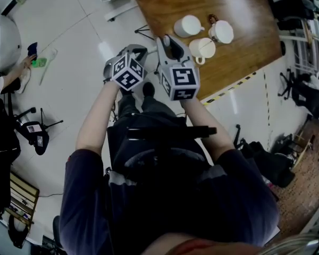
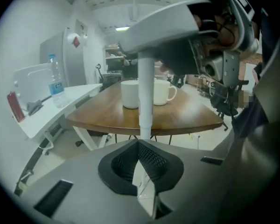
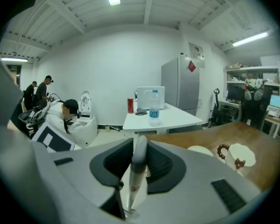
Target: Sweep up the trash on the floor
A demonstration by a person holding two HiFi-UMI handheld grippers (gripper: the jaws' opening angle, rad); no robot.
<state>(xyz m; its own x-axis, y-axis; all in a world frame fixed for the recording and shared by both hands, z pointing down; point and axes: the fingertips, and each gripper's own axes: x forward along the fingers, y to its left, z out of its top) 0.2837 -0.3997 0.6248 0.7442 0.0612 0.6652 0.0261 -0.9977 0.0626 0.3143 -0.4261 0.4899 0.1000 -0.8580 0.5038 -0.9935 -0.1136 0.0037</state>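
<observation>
Trash unswept: the left hand-held gripper [image 2: 140, 144] and right hand-held gripper [image 3: 139, 148] both clamp a white handle [image 2: 146, 92], likely a broom's, beside the wooden surface [image 1: 239, 41]. Possible litter [image 1: 47, 64] lies on the floor [image 1: 74, 31], well left of that surface.

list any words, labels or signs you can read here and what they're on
Nothing is readable.
Water bottle, blue label: too small.
Red can: print blurred.
Red diamond sign on the fridge: blurred.
Marker cubes: square patterns, no words.
White pole, small mark: too small.
</observation>
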